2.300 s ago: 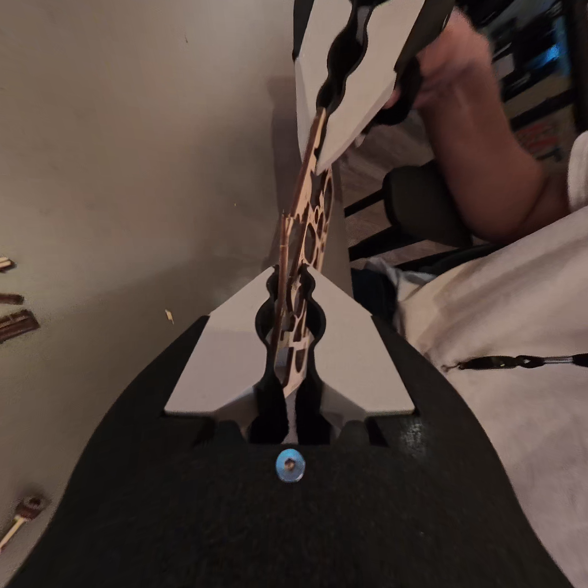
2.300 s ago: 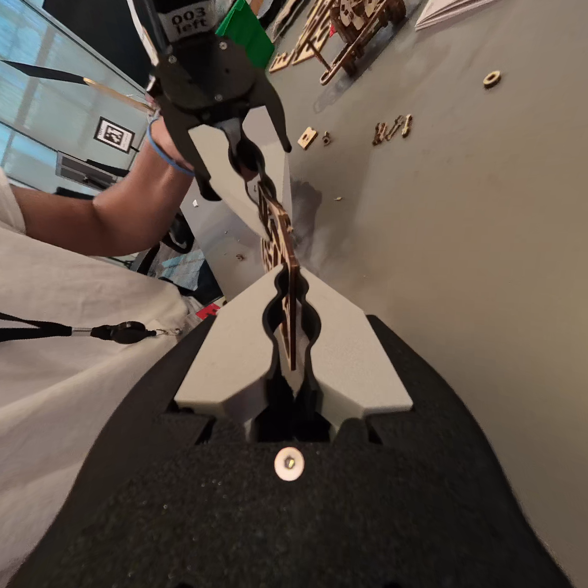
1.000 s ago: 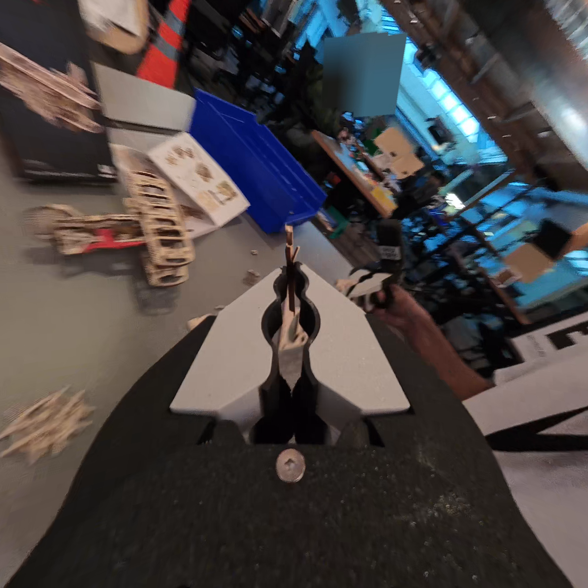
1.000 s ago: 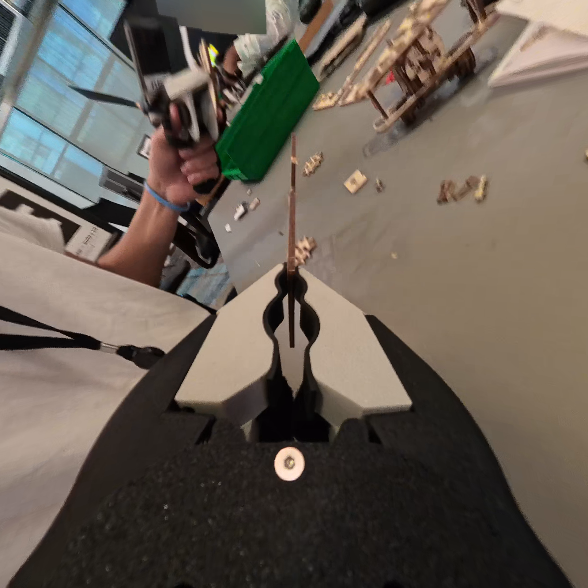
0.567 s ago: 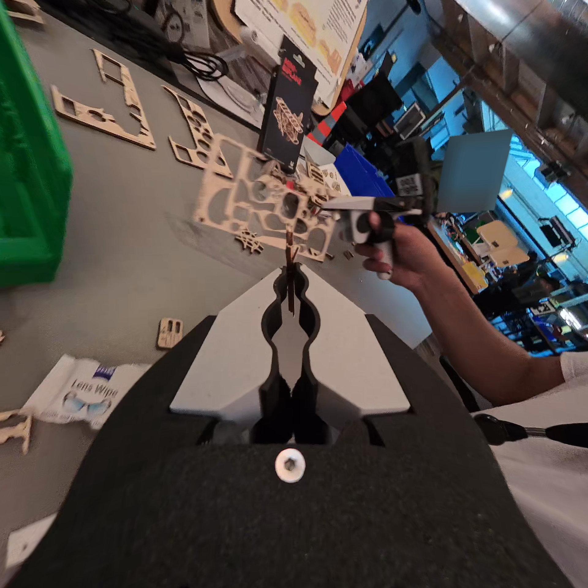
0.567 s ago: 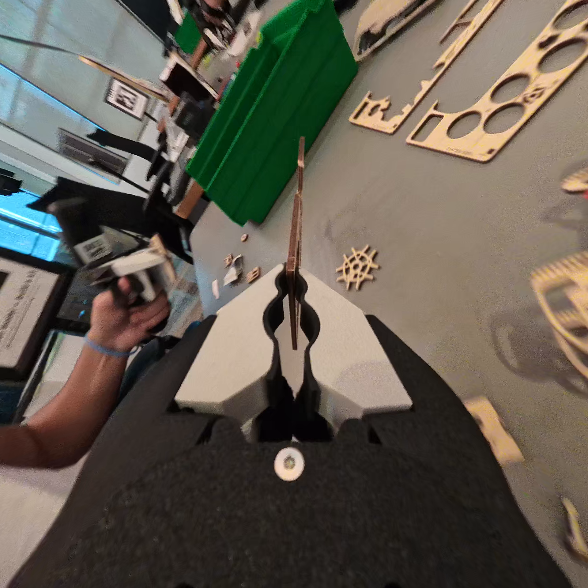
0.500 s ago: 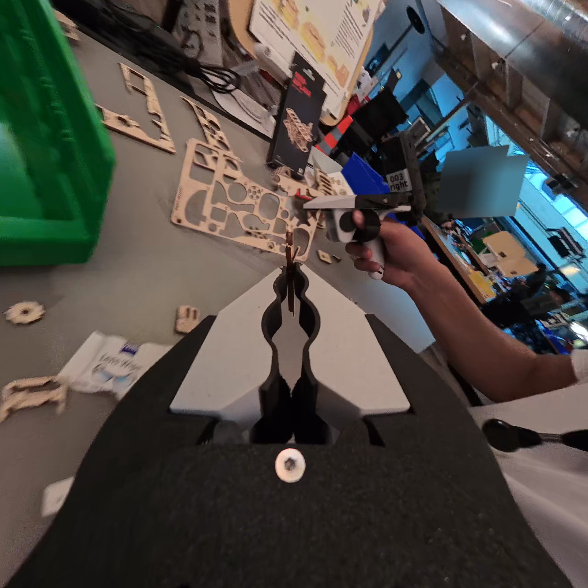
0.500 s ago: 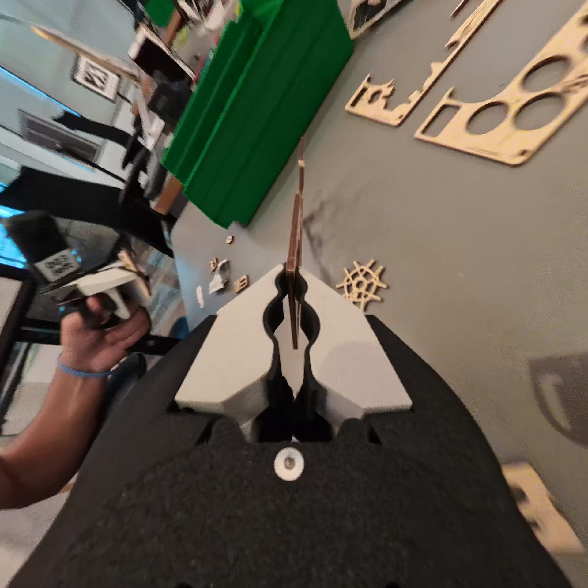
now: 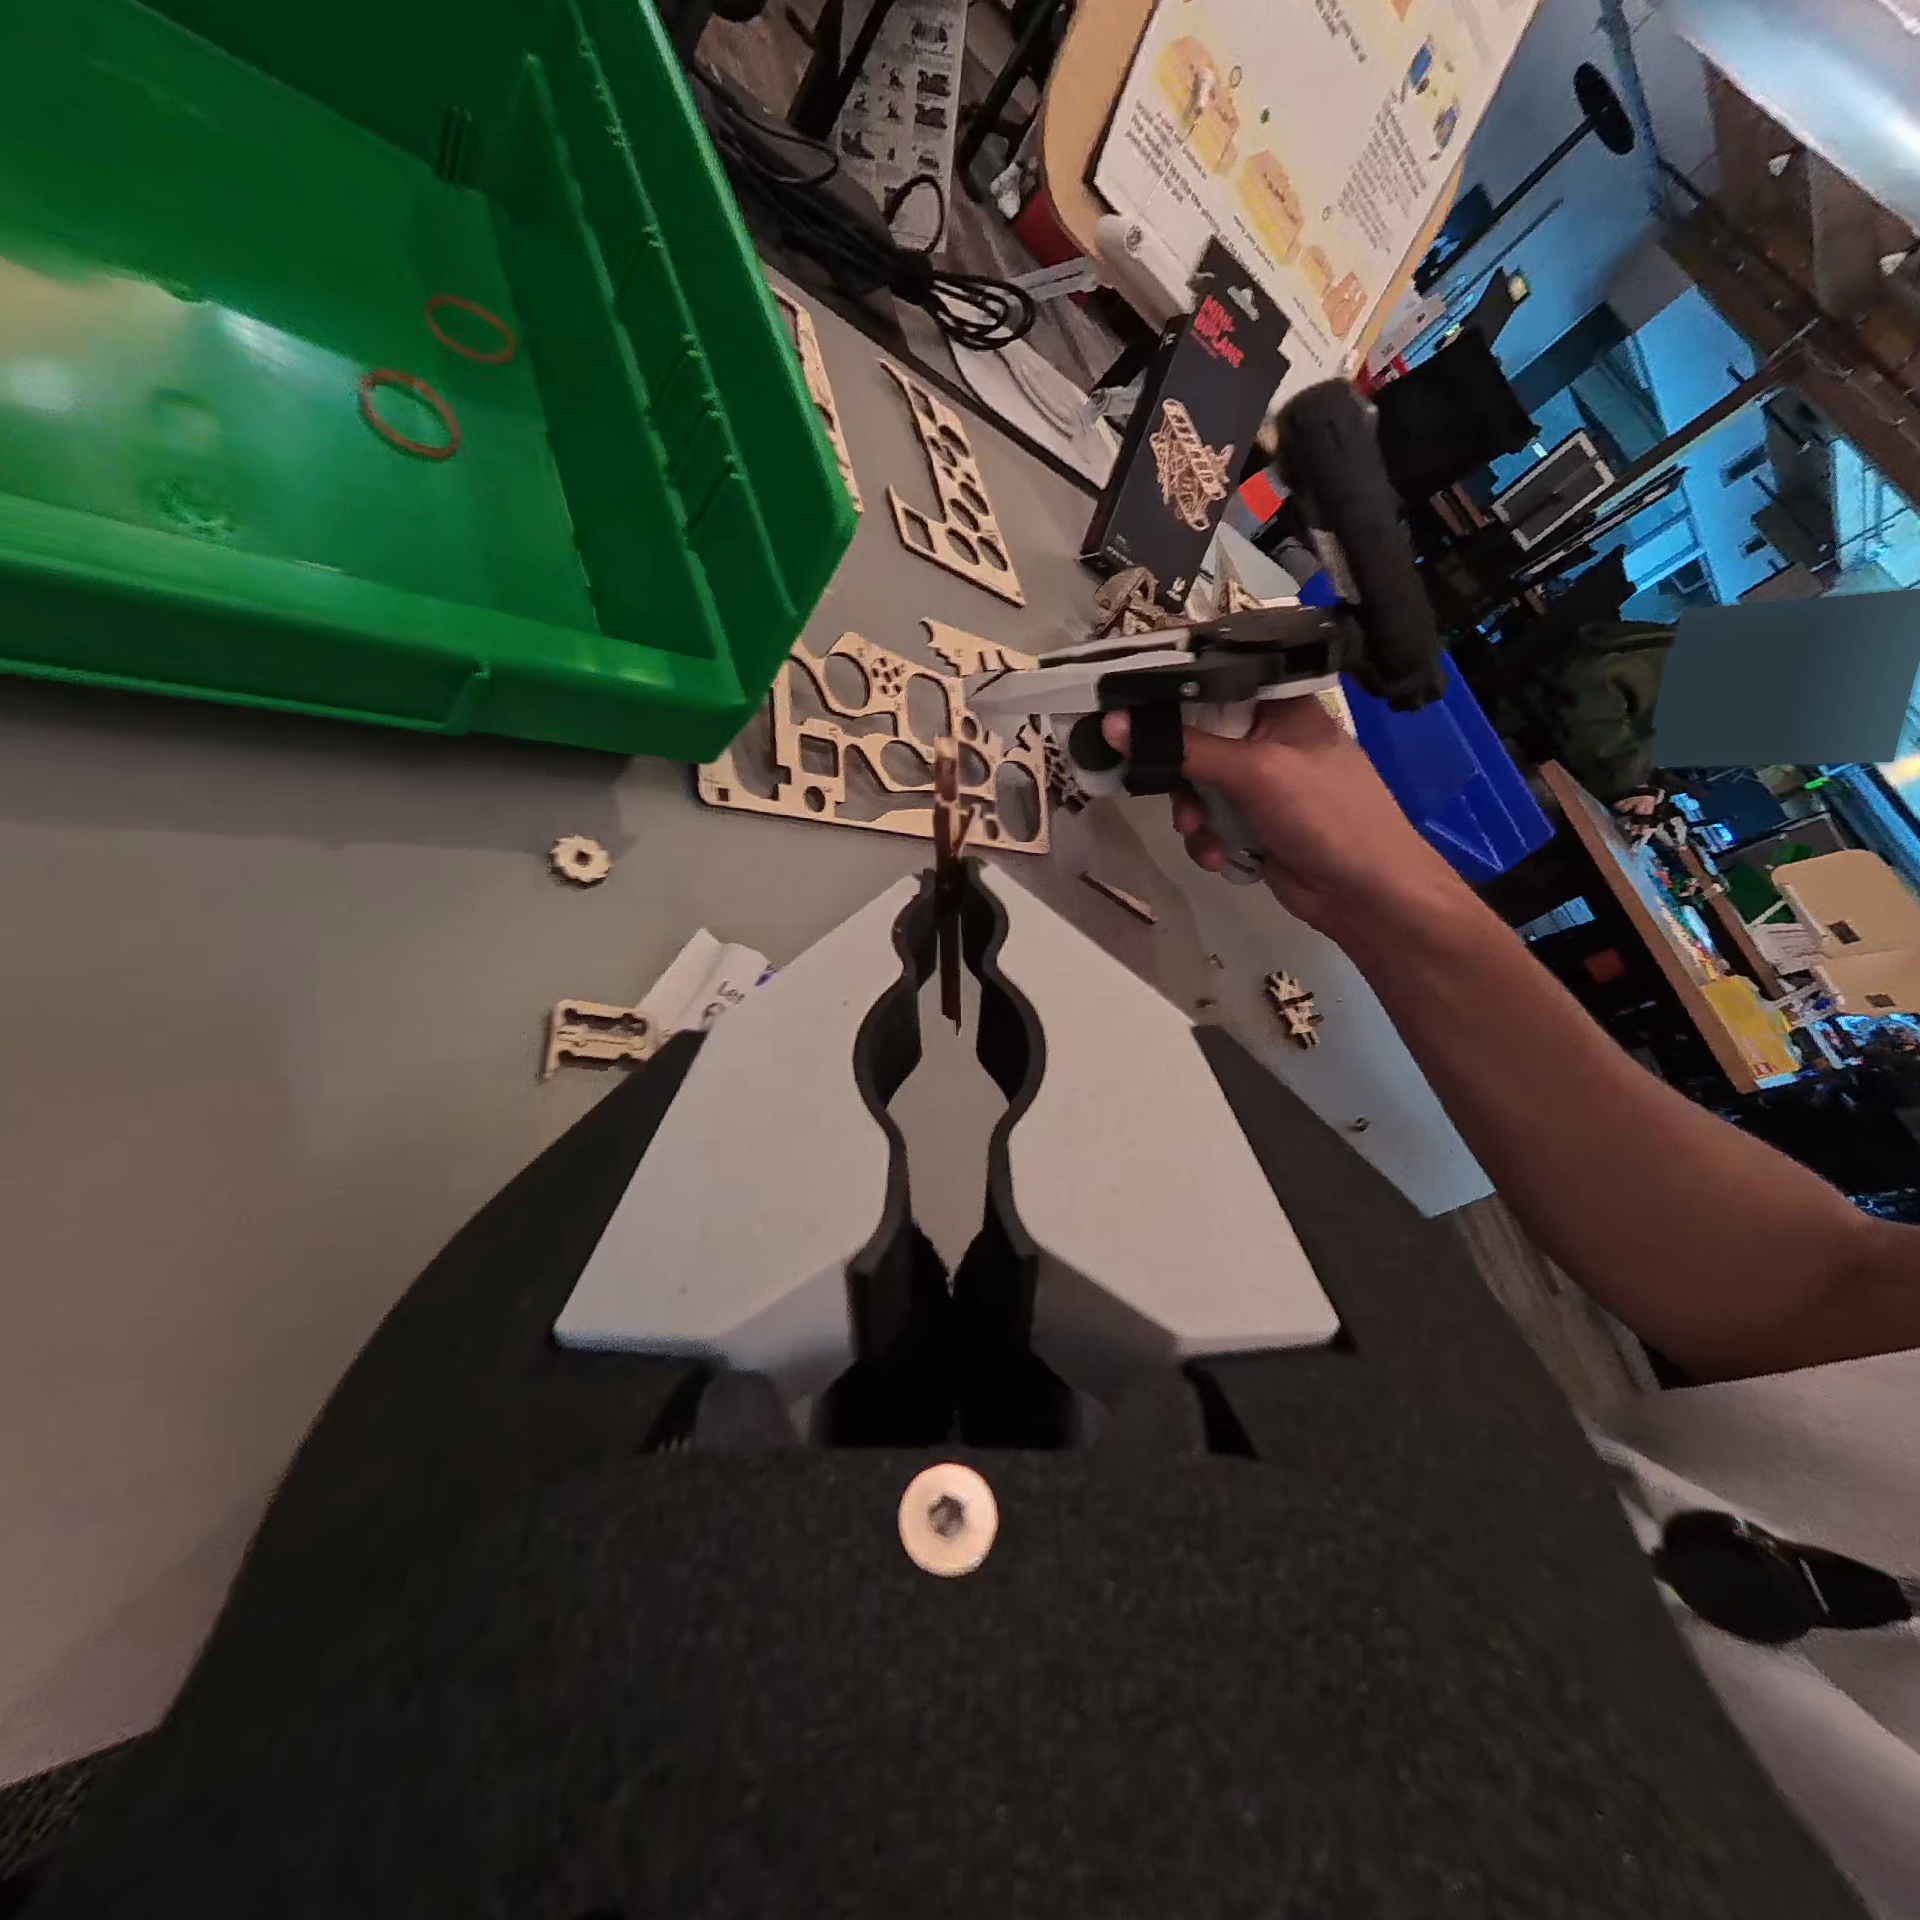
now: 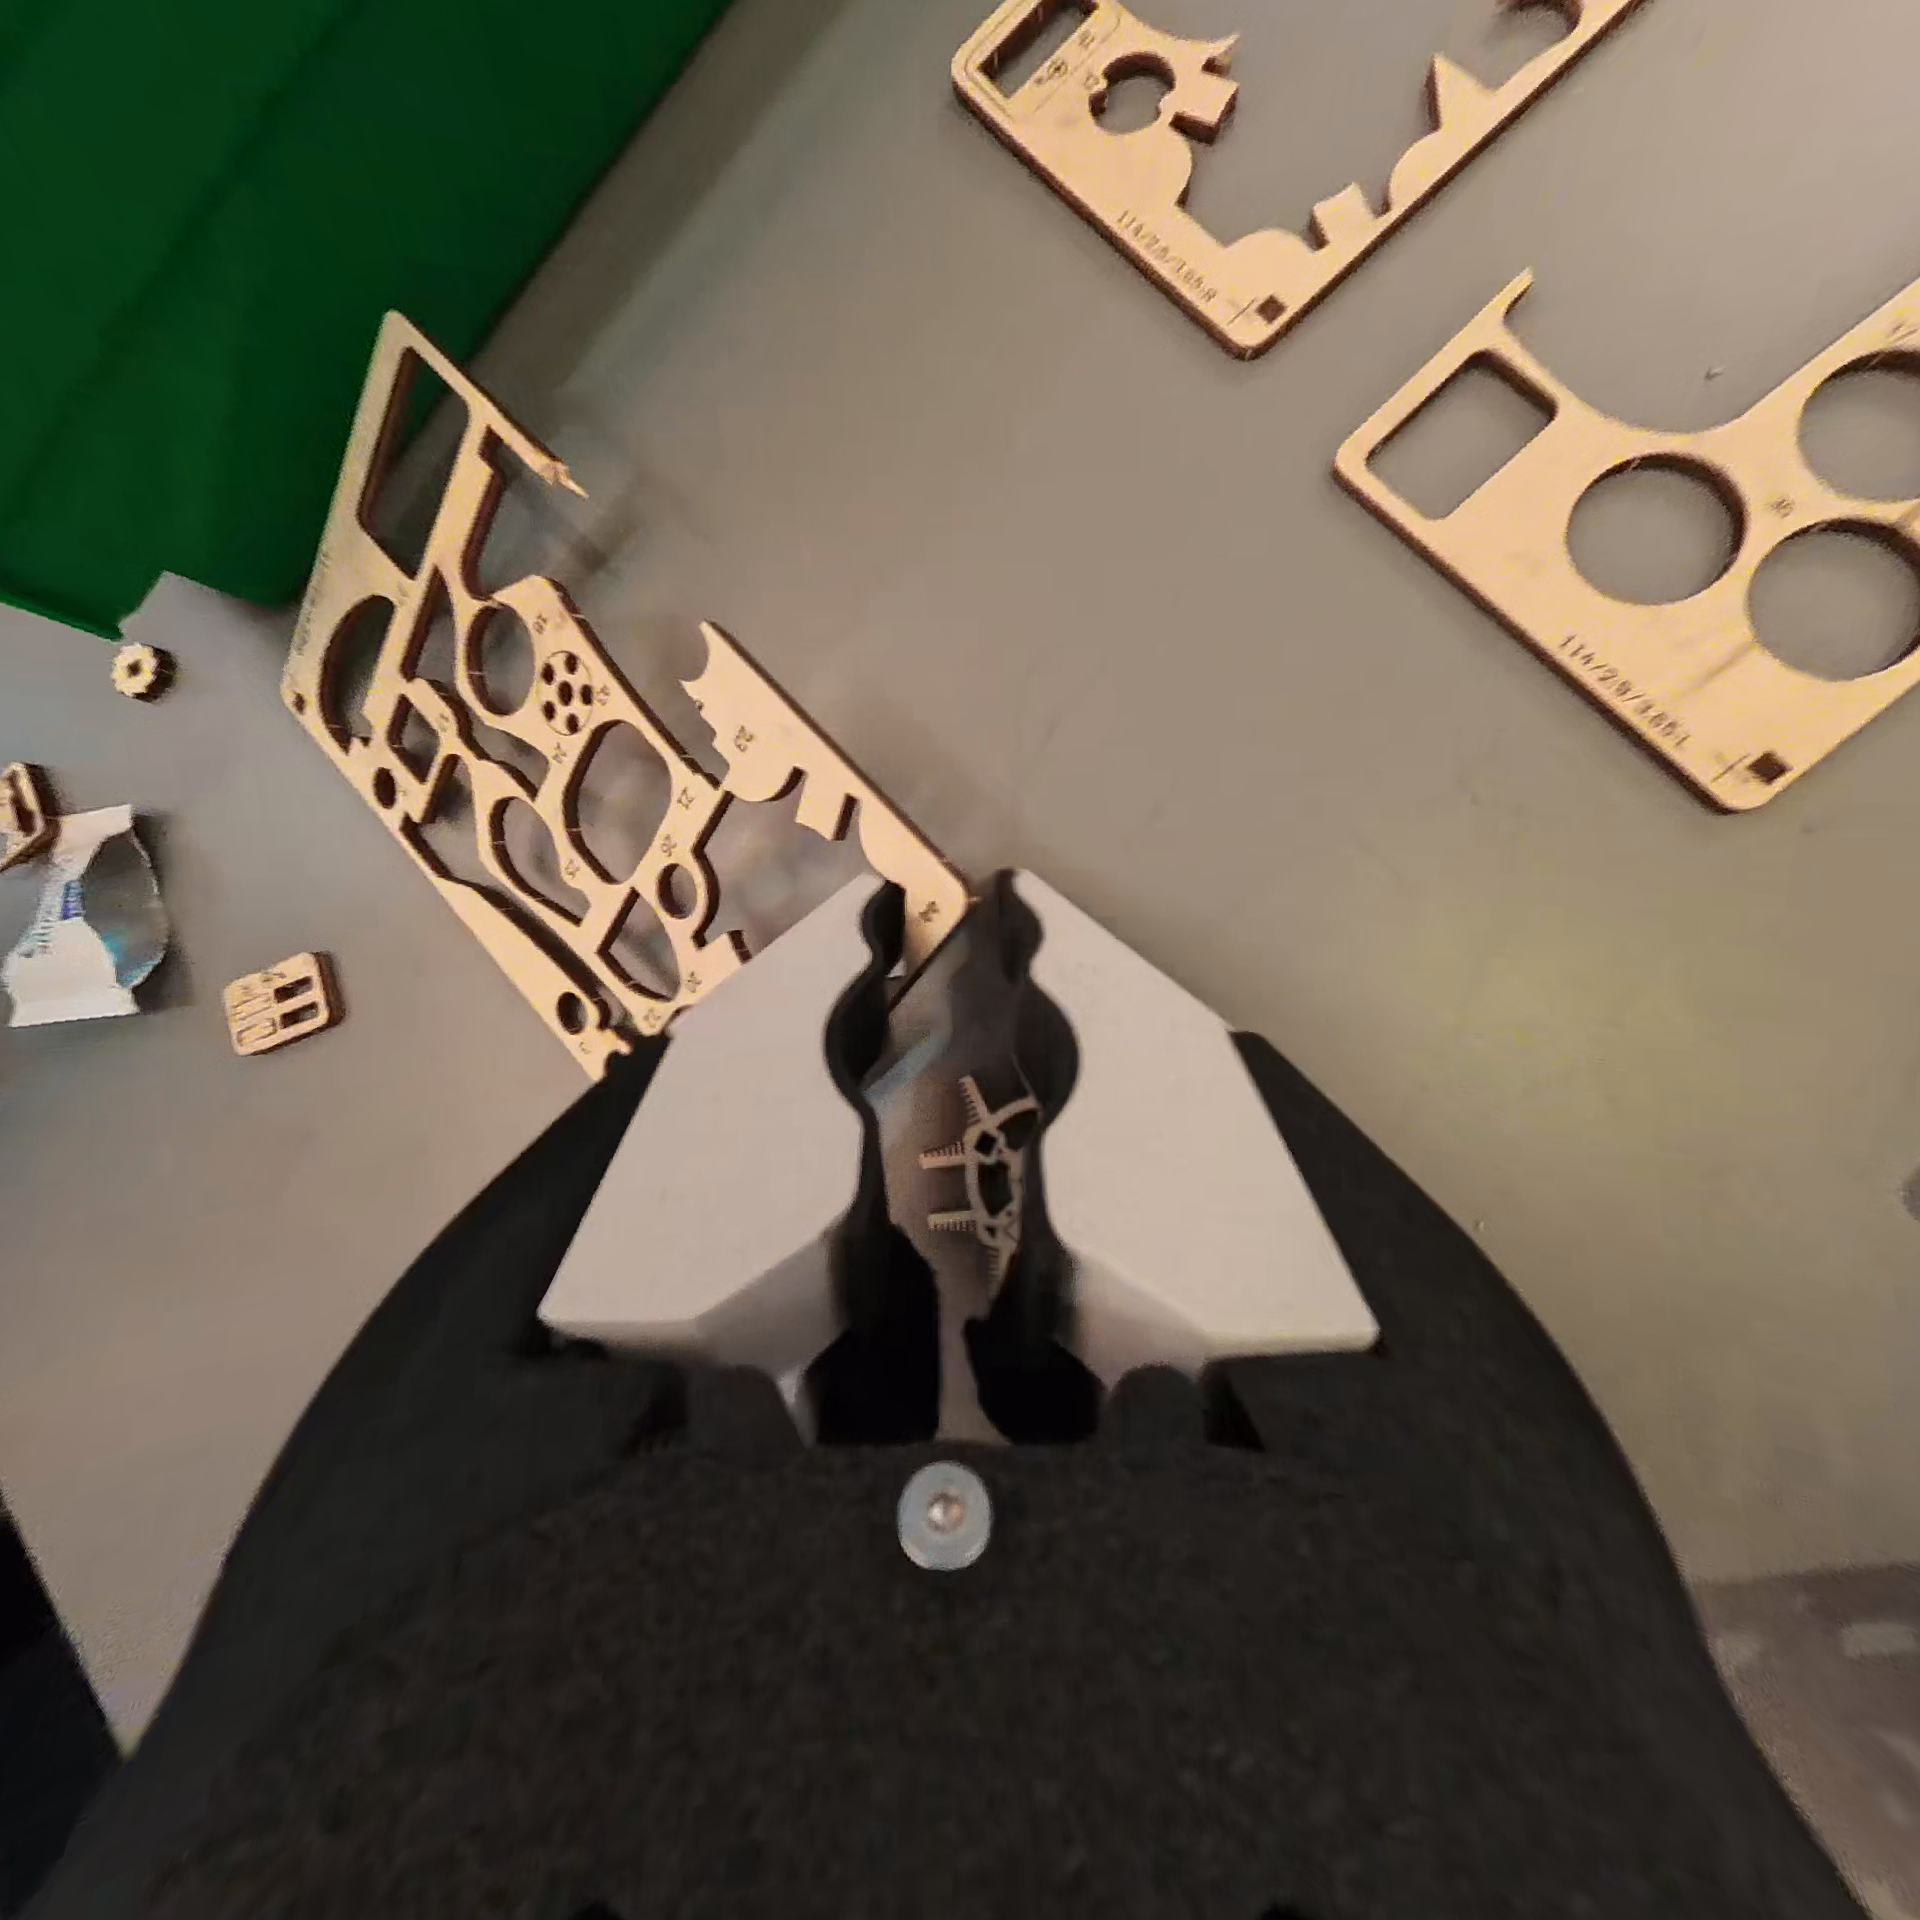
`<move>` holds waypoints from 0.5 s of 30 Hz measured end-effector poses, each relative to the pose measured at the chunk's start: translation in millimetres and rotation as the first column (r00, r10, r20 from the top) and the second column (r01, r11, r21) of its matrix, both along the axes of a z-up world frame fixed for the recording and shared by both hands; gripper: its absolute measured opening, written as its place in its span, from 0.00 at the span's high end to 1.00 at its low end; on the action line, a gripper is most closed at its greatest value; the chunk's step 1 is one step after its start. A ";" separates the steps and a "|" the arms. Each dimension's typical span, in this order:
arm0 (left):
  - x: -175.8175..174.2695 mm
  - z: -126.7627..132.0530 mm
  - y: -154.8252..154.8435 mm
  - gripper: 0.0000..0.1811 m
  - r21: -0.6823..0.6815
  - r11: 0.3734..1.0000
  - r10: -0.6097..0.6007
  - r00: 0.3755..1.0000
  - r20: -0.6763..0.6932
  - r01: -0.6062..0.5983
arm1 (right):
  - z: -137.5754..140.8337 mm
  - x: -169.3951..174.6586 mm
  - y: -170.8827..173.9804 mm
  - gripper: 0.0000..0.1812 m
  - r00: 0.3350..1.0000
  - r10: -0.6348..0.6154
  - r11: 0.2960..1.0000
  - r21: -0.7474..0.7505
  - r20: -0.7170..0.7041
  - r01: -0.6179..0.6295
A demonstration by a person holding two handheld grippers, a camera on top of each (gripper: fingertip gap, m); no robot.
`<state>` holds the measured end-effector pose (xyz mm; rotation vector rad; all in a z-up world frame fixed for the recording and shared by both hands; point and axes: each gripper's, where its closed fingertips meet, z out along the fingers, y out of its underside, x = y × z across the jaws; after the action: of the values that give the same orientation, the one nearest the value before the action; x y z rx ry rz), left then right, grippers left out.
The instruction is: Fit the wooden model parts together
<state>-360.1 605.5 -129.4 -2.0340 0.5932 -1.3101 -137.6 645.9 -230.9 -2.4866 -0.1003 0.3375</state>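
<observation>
My left gripper (image 9: 948, 883) is shut on a small thin wooden part (image 9: 945, 821), seen edge-on and sticking out past the fingertips. My right gripper (image 10: 940, 899) is open and low over the grey table. A cut-out wooden sheet (image 10: 540, 748) lies flat, slightly blurred, with its near corner between the open fingertips. The left wrist view shows this sheet (image 9: 873, 753) on the table under my right gripper (image 9: 987, 691). A spoked wooden wheel (image 10: 982, 1174) shows through the gap between the right fingers.
A green bin (image 9: 416, 416) stands left of the sheet. Two more cut-out sheets (image 10: 1662, 582) lie at the far right. A small gear (image 10: 140, 670), a slotted piece (image 10: 283, 1003) and a torn wipe packet (image 10: 83, 914) lie left. A black box (image 9: 1184, 416) stands behind. Tip to tip, the grippers are about 25 cm apart. From my right tips it is roughly 5 cm to the spoked wooden wheel (image 10: 982, 1174); from my left, 25 cm.
Both grippers pulled apart and swung toward the table by the green bin. The right gripper, earlier shut on the sheet, has opened; the sheet now lies flat. The left still holds its part.
</observation>
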 end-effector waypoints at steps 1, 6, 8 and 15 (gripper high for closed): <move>-2.7 -1.8 2.3 1.00 0.004 1.000 0.009 1.000 -0.015 -0.009 | 2.4 0.8 0.0 0.83 1.000 0.011 1.000 0.010 0.006 -0.011; -23.3 3.2 16.5 1.00 0.033 0.996 0.083 0.996 -0.024 -0.082 | 55.8 2.3 -21.5 0.75 0.994 0.096 0.981 0.175 -0.056 -0.085; -24.6 5.2 17.3 1.00 0.020 0.996 0.092 0.996 0.001 -0.092 | 84.7 3.6 -46.6 0.76 0.981 0.158 0.955 0.268 -0.116 -0.122; 73.2 13.3 -55.2 1.00 -0.082 0.963 -0.238 0.956 0.174 0.255 | 124.0 32.1 -165.0 0.81 0.910 0.228 0.907 0.416 -0.346 -0.069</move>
<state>-286.8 550.3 -116.2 -1.9568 0.7358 -1.6676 -105.5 480.9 -107.0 -1.9718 -0.1798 0.7903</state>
